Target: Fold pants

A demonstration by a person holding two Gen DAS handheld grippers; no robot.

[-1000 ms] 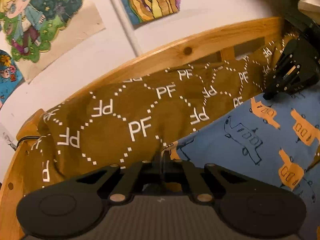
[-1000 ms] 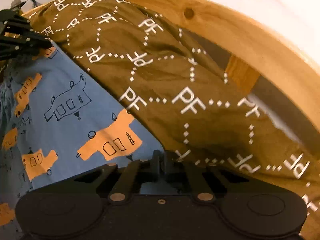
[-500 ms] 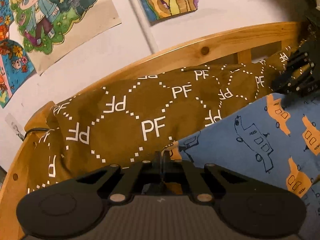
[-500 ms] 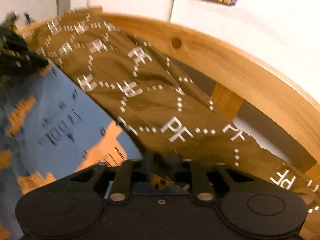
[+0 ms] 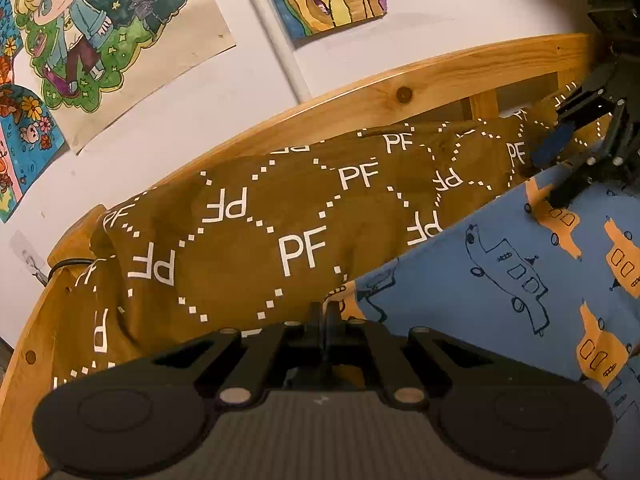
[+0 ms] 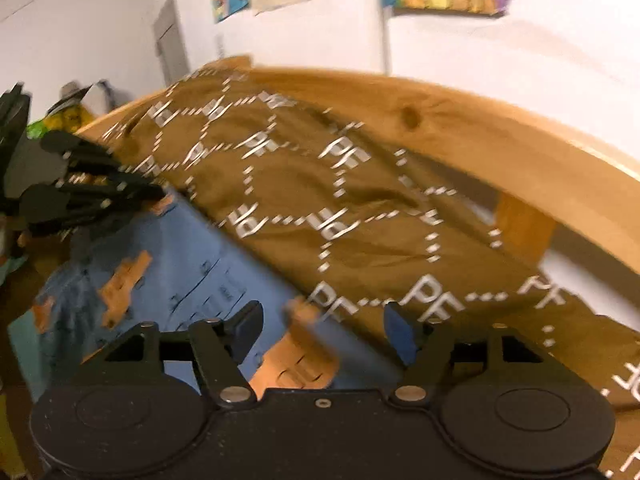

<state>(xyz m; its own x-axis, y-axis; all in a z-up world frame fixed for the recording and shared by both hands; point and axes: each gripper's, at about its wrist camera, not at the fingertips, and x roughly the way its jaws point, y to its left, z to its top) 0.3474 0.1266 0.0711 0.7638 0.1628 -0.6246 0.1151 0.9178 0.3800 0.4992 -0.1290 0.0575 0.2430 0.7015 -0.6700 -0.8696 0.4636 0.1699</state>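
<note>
Blue pants [image 5: 500, 280] pinched by left tongs [image 5: 325, 314]; right tongs [image 6: 322, 326] gape, blurred.

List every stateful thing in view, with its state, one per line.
left gripper: shut on the pants' edge.
right gripper: open, holding nothing.
pants: blue, vehicle print, spread flat, not yet folded.
brown blanket: bunched against the wooden bed rail.

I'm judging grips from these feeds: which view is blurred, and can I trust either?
Left wrist view: sharp, warm dim light, fisheye bends the wooden rail; left gripper shut on the blue pants. Right wrist view: motion-smeared, brown blanket lettering streaked; right gripper reads open.
</note>
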